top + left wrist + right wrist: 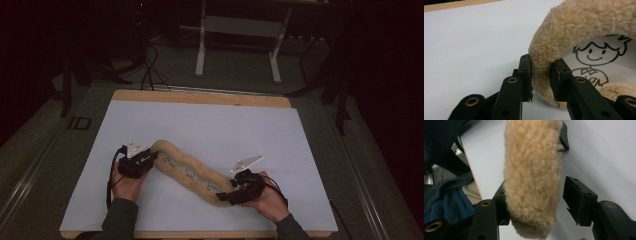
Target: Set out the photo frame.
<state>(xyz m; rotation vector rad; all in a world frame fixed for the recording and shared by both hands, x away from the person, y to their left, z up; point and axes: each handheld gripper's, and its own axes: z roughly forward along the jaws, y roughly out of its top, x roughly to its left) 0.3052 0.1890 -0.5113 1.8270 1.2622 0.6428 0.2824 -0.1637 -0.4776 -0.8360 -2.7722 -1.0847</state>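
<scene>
Readable text: very little. Left gripper view: line drawing of a smiling cartoon figure printed in dark ink on the pale inner face of the fleecy item; below the figure's collar a few small printed characters, partly cut off by the tongs, too incomplete to read; high view: similar dark printed marks along the same item, too small to make out; floor left of the worktop: a white marking resembling "ID", uncertain.
</scene>
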